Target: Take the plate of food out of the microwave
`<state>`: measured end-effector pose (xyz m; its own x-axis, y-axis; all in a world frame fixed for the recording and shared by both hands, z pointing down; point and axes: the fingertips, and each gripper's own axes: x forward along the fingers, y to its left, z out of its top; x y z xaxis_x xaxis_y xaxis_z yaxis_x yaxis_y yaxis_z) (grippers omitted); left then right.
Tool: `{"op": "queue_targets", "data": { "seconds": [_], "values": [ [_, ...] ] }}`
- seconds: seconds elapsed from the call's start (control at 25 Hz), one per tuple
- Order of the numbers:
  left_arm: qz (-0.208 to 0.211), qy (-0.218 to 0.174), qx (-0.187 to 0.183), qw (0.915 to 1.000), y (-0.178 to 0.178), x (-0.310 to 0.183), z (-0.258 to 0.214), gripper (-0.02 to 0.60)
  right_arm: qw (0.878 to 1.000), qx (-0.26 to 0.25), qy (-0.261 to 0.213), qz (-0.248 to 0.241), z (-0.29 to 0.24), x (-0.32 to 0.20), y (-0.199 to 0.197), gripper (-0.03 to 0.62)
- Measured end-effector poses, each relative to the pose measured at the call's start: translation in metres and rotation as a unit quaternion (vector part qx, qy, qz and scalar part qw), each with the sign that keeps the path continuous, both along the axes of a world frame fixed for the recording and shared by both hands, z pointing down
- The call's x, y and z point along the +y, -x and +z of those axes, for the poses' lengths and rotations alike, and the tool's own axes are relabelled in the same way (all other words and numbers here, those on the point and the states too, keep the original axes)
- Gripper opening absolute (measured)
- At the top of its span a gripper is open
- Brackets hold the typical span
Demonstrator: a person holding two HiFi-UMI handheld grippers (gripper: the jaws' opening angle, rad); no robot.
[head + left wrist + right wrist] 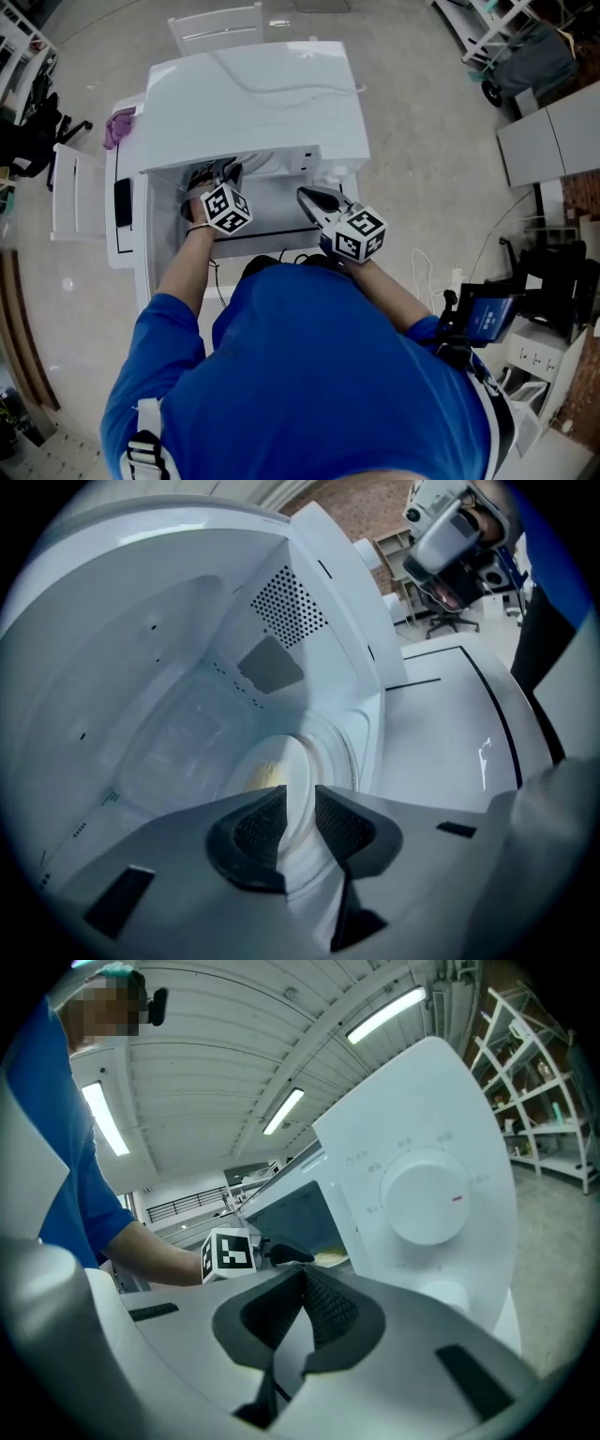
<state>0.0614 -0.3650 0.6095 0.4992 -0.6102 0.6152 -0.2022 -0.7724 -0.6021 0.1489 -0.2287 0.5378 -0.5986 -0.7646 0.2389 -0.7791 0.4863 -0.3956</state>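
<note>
The white microwave [253, 103] stands with its cavity open toward me. Inside, on the glass turntable, sits a white plate [272, 771] with yellowish food on it. My left gripper [216, 178] reaches into the cavity. Its fingers are open and straddle the plate's near rim [298, 803] without pressing on it. My right gripper [307, 195] hovers outside, just in front of the opening near the control panel, with its jaws shut on nothing [302, 1274]. From the right gripper view I see the left gripper's marker cube [230, 1252] and a sliver of the plate [330, 1258].
The control panel with its round dial [427, 1204] is on the cavity's right side. The open door [122, 202] stands out to the left. A white surface with a black line [262, 225] lies in front of the opening. Cables [427, 267] trail on the floor to the right.
</note>
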Motion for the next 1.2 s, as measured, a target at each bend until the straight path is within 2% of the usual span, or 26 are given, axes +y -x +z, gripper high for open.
{"op": "queue_targets", "data": {
  "seconds": [0.12,0.4,0.56,1.2],
  "values": [
    [0.012,-0.006,-0.022,0.9997,-0.001,-0.002,0.005,0.087,1.000,-0.001,-0.002,0.003,-0.001,0.000,-0.003,-0.006],
    [0.025,-0.018,-0.045,0.9985,-0.005,-0.009,0.008,0.084,1.000,-0.002,-0.002,0.009,0.000,0.001,-0.006,-0.007],
    [0.027,-0.010,-0.044,0.9986,-0.006,-0.008,0.011,0.048,1.000,-0.001,-0.001,0.011,0.002,0.002,-0.010,-0.006],
    [0.003,0.007,-0.012,0.9999,0.003,0.015,0.004,0.045,1.000,-0.005,0.003,-0.001,0.004,0.006,-0.005,-0.006]
  ]
}}
